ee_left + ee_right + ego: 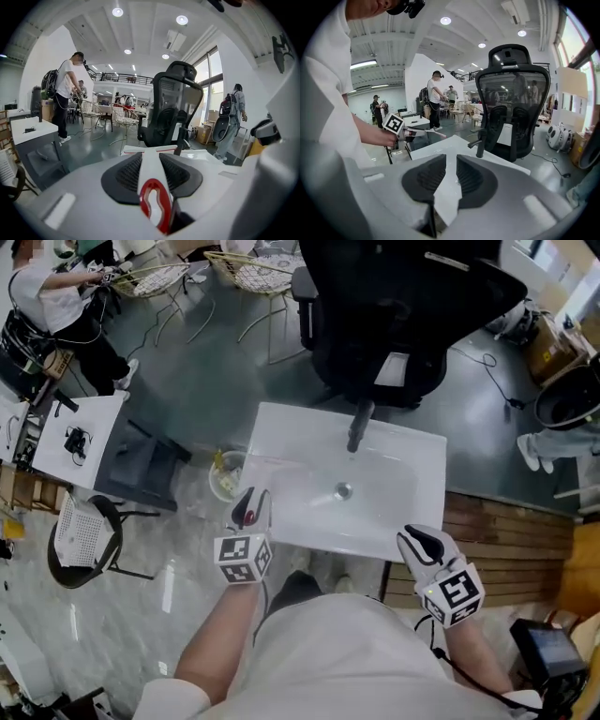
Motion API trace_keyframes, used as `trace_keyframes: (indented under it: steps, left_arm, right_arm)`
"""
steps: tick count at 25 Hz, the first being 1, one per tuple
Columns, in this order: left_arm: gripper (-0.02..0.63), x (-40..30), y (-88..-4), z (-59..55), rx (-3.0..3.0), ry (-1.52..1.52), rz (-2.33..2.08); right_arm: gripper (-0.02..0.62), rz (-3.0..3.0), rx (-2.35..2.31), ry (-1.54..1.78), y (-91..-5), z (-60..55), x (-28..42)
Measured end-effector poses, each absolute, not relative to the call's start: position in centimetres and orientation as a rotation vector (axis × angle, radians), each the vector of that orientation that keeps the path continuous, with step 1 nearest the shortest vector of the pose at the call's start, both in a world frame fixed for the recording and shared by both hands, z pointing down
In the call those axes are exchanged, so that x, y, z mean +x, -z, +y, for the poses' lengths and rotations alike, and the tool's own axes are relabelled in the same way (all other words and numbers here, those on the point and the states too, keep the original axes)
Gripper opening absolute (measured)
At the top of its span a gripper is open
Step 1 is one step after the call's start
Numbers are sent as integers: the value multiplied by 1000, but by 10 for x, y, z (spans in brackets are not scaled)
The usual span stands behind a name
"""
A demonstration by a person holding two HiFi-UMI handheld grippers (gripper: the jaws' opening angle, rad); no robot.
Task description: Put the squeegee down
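Observation:
The squeegee (151,176) has a white shaft with a red loop at the handle end and a T-shaped blade that points toward the sink. My left gripper (150,162) is shut on its handle. In the head view this gripper (251,499) hovers at the near left edge of the white sink (384,521), with the red loop (247,515) showing between the jaws. My right gripper (418,538) is at the sink's near right corner. Its jaws (451,161) stand slightly apart with nothing between them. The right gripper view also shows the squeegee (427,133) held out over the sink's left edge.
A black faucet (357,426) stands at the back of the sink, above the drain (343,490). A black office chair (394,315) is behind it. A small bucket (225,476) and a grey cabinet (141,465) stand to the left. Wooden boards (506,540) lie to the right. A person (52,296) stands far left.

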State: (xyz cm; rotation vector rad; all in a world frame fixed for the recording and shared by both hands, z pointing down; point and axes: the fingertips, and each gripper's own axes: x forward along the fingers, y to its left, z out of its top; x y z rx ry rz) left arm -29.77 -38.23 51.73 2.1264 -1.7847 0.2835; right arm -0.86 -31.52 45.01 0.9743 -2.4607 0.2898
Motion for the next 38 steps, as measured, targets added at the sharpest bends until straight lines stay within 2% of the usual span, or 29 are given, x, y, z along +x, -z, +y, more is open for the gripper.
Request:
trace_keyframes:
  steps: [17, 35, 38]
  left_arm:
    - [121, -342, -615, -511, 2105, -461, -1699]
    - [124, -330, -665, -507, 2059, -734, -1668]
    - [177, -327, -666, -508, 2050, -747, -1672]
  right_arm:
    - [57, -2254, 1222, -384, -461, -338, -23]
    - [57, -2211, 1300, -447, -462, -331, -9]
    - [57, -2219, 1296, -448, -463, -329, -4]
